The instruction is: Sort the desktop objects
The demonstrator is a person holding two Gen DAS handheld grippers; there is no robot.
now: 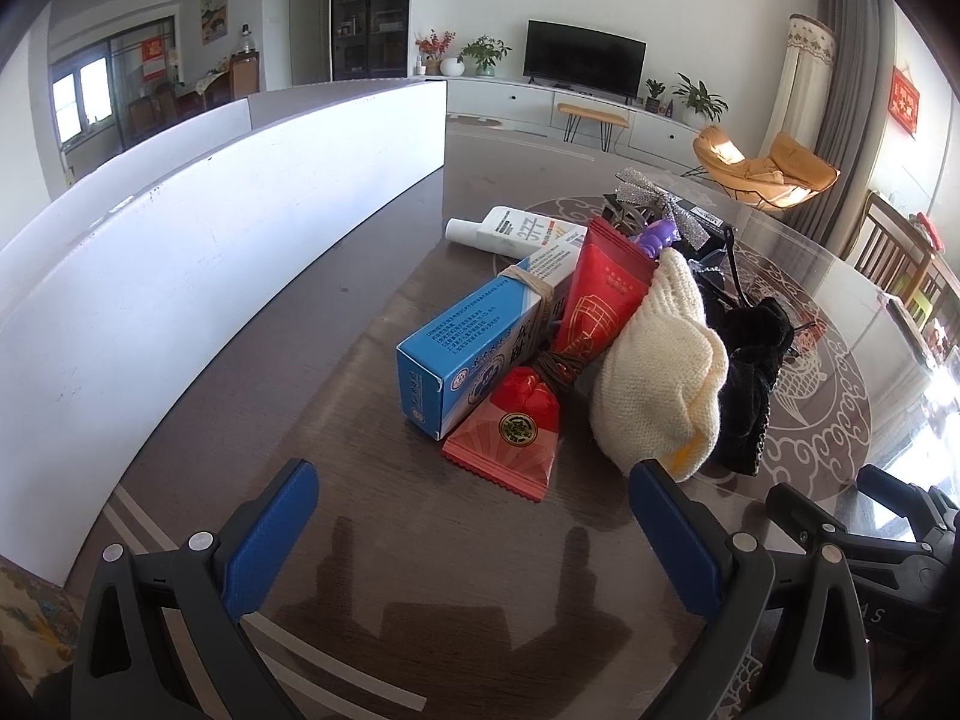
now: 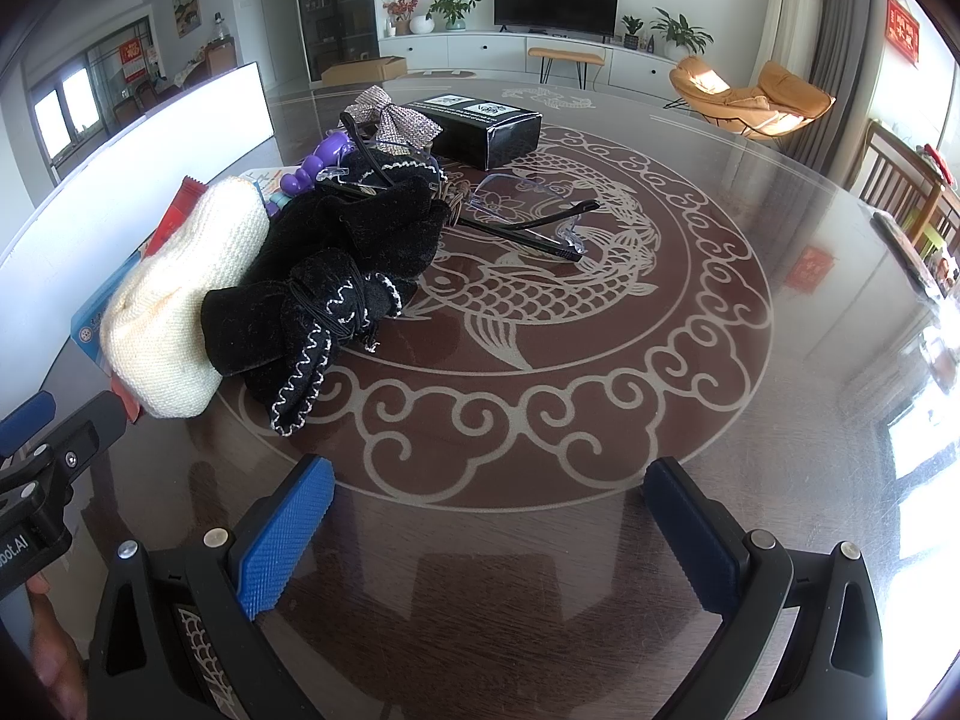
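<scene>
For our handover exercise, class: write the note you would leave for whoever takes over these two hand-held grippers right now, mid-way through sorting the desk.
Left gripper: open, empty, low over the dark glass-topped table, facing the pile.
Right gripper: open, empty, beside the pile.
Pile, all touching or overlapping: blue-and-white cardboard box, red foil sachet, red tube, cream knitted cloth, black velvet pouch, purple plastic toy, silver glitter bow, white tube.
Apart from it: clear glasses, black box.
Done: nothing visibly sorted.
Left: everything.
</scene>
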